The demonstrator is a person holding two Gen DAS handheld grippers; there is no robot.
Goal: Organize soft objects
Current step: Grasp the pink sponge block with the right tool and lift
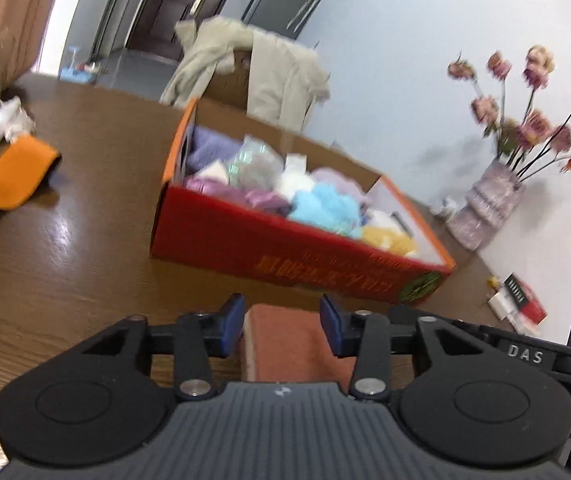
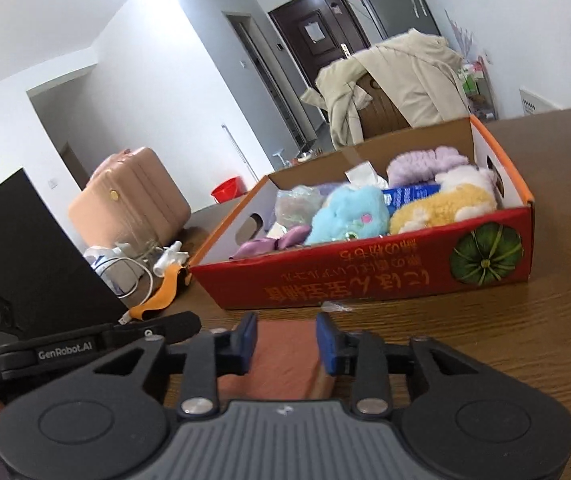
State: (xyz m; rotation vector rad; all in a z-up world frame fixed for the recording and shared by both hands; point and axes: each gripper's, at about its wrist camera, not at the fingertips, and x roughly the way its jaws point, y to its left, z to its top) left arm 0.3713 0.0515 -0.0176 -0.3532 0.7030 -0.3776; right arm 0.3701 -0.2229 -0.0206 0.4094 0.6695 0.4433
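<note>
Both your grippers are sitting on the same folded terracotta-pink cloth (image 1: 289,340), which lies flat on the brown wood-grain desk (image 1: 65,272) right in front of the red cardboard box with the orange rim (image 1: 285,248). Your left gripper (image 1: 282,330) has its blue-padded fingers (image 1: 232,326) on either side of the cloth; the left pad looks tight against the edge, the right one is at it or just off, honestly hard to call with the blur. Your right gripper (image 2: 285,342) is the same deal: fingers (image 2: 327,344) straddling the cloth (image 2: 285,360), and the fabric bunches up against the right pad, so that one looks like it's pinching.

The box (image 2: 365,284) is already stuffed with soft things: a fluffy light-blue plush (image 2: 345,216), a yellow plush (image 2: 441,208), a lilac knitted piece (image 2: 425,164). Off to the left, an orange cloth (image 1: 5,180) lies well apart from the box.
</note>
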